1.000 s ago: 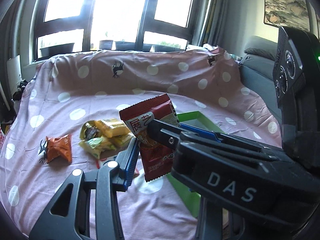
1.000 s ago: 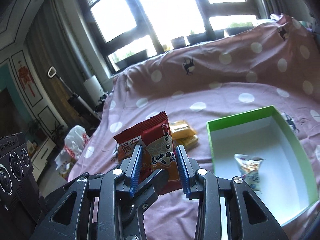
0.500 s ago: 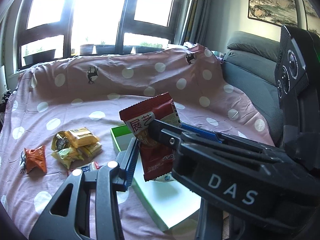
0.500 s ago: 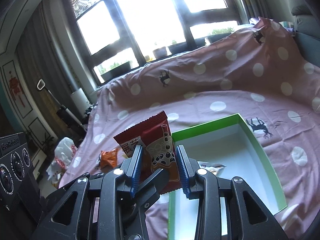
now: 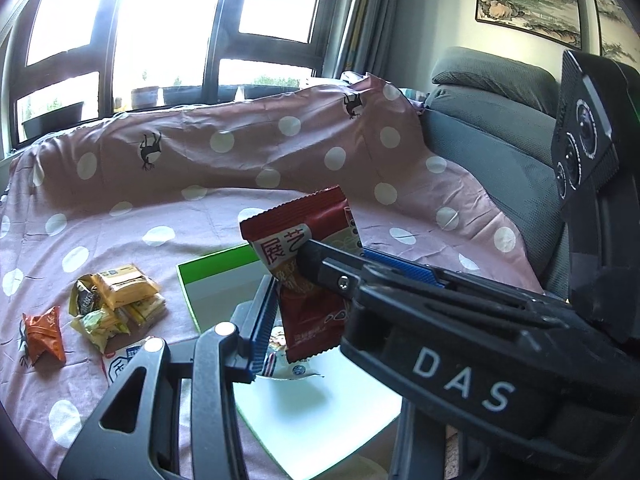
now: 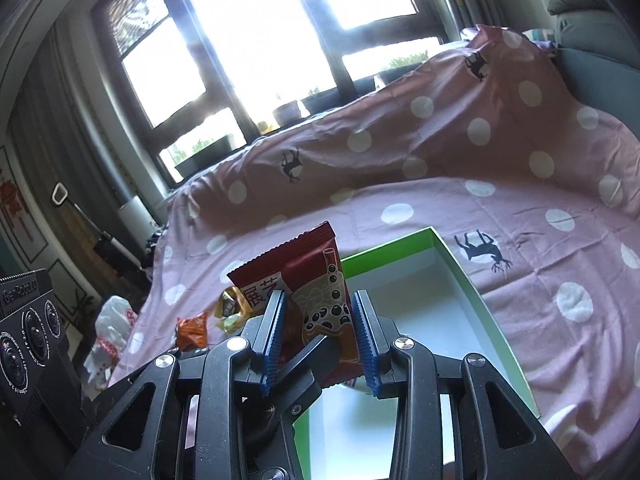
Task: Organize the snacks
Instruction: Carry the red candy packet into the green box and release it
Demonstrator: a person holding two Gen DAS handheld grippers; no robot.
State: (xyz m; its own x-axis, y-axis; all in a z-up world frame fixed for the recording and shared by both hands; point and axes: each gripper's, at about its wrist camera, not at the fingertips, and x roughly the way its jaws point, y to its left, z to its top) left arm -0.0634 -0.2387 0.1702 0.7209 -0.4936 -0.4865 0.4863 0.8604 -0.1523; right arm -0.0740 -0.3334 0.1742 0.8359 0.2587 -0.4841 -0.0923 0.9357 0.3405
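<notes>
- Both grippers have carried the red snack packet [image 6: 316, 280] from above the cloth [image 5: 132, 216] to over the green box [image 6: 472, 280].
- Left gripper [image 5: 292, 292] and right gripper [image 6: 320, 332] each clench the packet, which hangs upright.
- Other snacks [image 5: 116, 300] lie beside the box.

Your right gripper [image 6: 318, 332] is matt black plastic with bright metal screw heads, and its jaws are faced with ribbed blue plastic. The left gripper [image 5: 300, 280] has the same matt black finish and ribbed blue lining. Between them you have a red snack packet [image 6: 320, 280] of glossy, crinkled plastic film. Under it the green box [image 5: 216, 264] looks like smooth card, green on the walls and plain white inside. The pink cloth [image 5: 192, 216] over the surface is matt, creased fabric with white dots. The loose packets [image 5: 116, 300] are shiny film, and the orange packet [image 5: 42, 334] is crumpled.
</notes>
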